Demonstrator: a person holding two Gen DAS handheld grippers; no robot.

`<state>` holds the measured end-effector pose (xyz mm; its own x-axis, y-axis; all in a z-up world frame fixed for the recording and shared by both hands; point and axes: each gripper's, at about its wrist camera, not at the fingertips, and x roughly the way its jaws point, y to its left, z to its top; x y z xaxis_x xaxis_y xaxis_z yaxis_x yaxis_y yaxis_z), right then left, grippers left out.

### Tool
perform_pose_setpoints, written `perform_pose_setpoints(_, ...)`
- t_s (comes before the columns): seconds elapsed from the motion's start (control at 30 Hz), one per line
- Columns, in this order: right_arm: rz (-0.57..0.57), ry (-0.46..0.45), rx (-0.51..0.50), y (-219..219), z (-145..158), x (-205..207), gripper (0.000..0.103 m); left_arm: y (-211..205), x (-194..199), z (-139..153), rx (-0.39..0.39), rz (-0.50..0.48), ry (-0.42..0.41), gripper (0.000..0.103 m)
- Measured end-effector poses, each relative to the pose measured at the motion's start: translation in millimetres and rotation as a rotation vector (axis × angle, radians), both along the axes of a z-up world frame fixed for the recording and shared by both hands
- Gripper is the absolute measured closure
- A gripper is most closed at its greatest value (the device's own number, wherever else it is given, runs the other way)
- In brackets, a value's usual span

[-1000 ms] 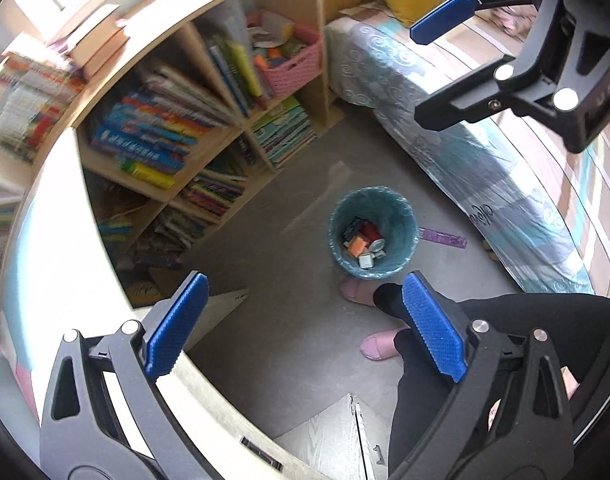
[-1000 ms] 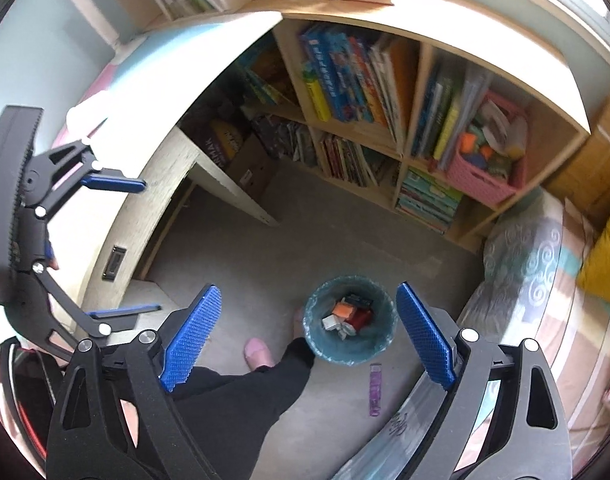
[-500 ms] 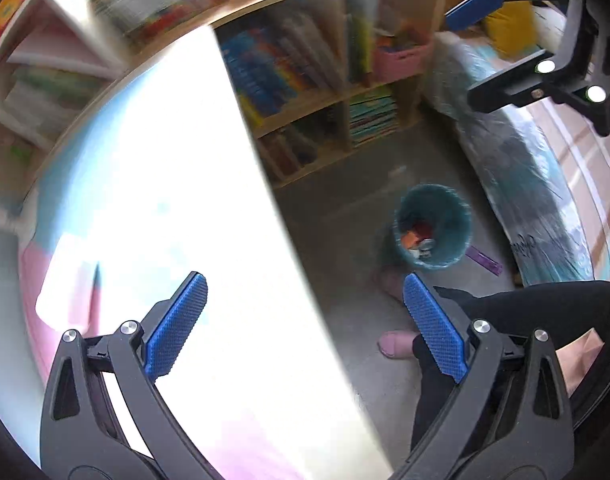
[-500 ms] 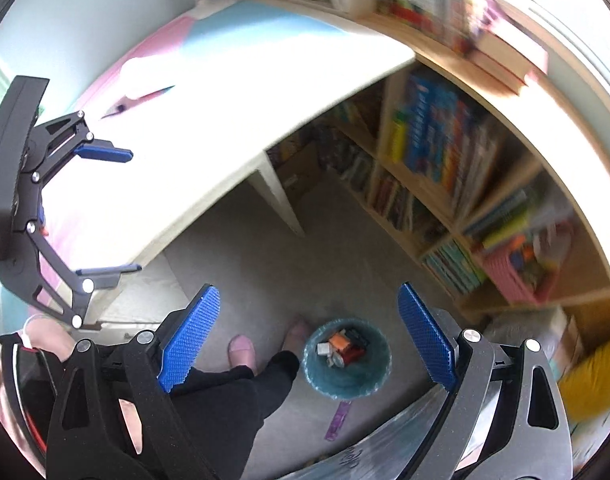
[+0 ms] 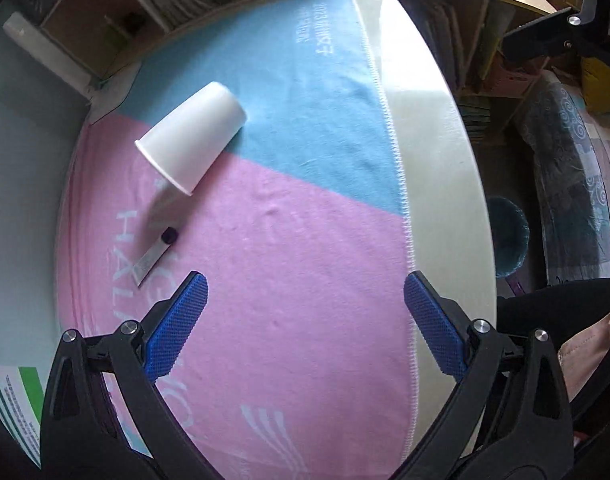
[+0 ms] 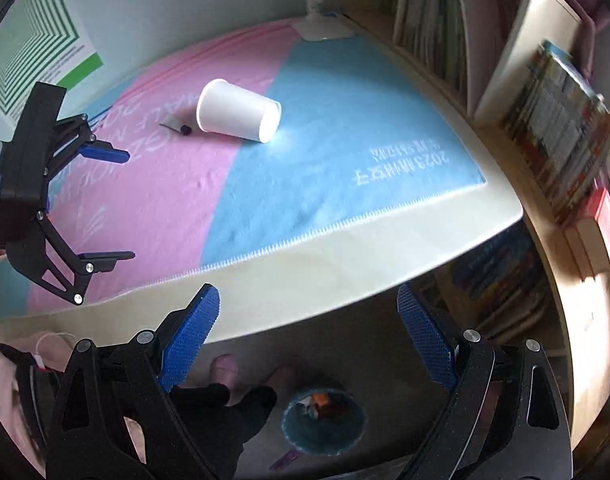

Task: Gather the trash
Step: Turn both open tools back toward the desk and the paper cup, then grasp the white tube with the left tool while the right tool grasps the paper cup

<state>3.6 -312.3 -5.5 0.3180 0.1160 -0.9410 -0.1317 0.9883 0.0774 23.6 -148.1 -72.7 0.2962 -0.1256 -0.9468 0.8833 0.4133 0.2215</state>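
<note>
A white paper cup (image 5: 191, 142) (image 6: 237, 111) lies on its side on a pink and blue cloth (image 5: 297, 240) (image 6: 313, 168) that covers the desk. Beside the cup's rim lies a small silver wrapper with a dark cap (image 5: 155, 254) (image 6: 176, 125). My left gripper (image 5: 305, 322) (image 6: 105, 204) hovers open above the pink part of the cloth, nothing between its fingers. My right gripper (image 6: 309, 342) (image 5: 517, 8) stands open over the desk's near edge, empty. A teal trash bin (image 6: 324, 420) (image 5: 509, 242) holding several scraps sits on the floor below the desk.
A bookshelf (image 6: 545, 120) full of books runs along the desk's right side. A bed with a patterned cover (image 5: 565, 184) stands beyond the bin. A purple strip (image 6: 284, 460) lies on the floor by the bin. A person's legs and pink slippers (image 6: 225, 366) are under the desk edge.
Both grippers have swung up from looking at the floor and bin to looking at the desk top. The cup and wrapper have come into view. Both grippers stay open.
</note>
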Motion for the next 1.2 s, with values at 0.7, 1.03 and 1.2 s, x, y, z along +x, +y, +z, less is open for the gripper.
perform_pose_setpoints(0.7, 0.334, 0.035, -0.018, 73, -32, 136, 0.013, 47, 123, -18, 0.041, 0.158, 0.008, 0.007)
perform_pose_setpoints(1.03, 0.399, 0.069, -0.008, 92, -59, 180, 0.013, 52, 162, -47, 0.028, 0.141, 0.073, 0.007)
perform_pose_setpoints(1.2, 0.431, 0.077, -0.030, 99, -70, 192, 0.013, 52, 171, -56, 0.022, 0.113, 0.095, 0.007)
